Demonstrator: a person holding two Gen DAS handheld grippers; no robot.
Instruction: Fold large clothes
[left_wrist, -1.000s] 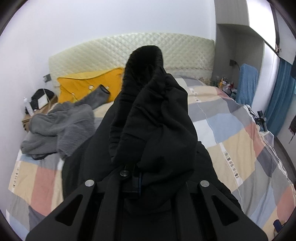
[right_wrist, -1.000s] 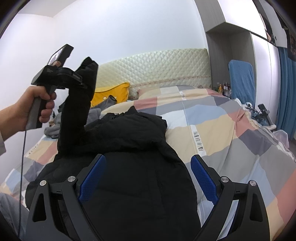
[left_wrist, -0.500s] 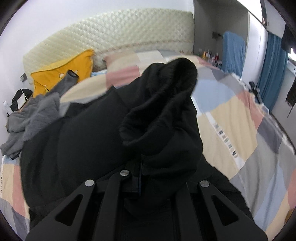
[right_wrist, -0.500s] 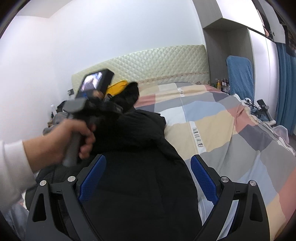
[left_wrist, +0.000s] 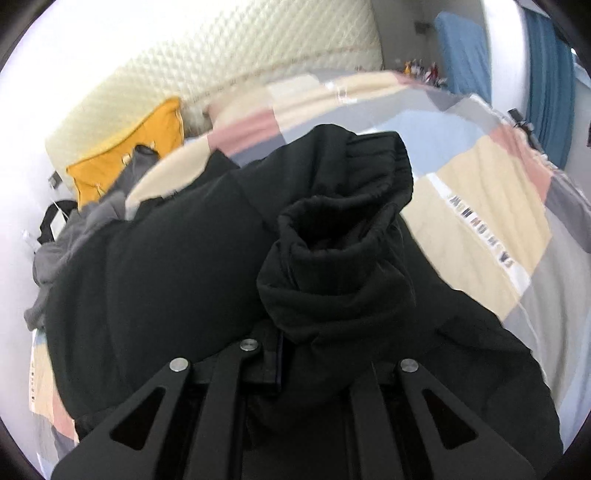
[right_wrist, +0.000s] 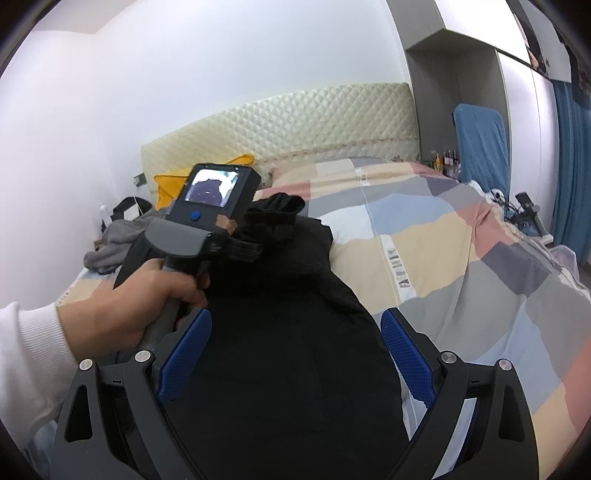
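Your left claw (left_wrist: 275, 354) is clamped tight on the sleeve (left_wrist: 343, 258) of the black jacket (left_wrist: 166, 280), cuff opening facing the camera just ahead of the tips. Your right claw (right_wrist: 295, 354) stands wide apart, blue pads (right_wrist: 404, 354) holding nothing, jacket body lying between and under them.

Versus a second ago: you had the sleeve raised high over the jacket, cuff against the headboard; now your left hand (right_wrist: 144, 302) has come down and across, and the sleeve sits low on the jacket's chest. Right claw has not shifted, same spread.

In the right wrist view your left hand and its handle are just ahead-left of the right claw, close to its left finger, so little room there.

Jacket's right edge runs just right of both claws; beyond it the patchwork duvet (right_wrist: 461, 266) lies bare, open room out to the bed's far side. Left of the left claw: grey garment (left_wrist: 70, 236) heaped near the jacket's edge, yellow pillow (left_wrist: 129, 147) beyond, quilted headboard (right_wrist: 295, 125) far ahead.
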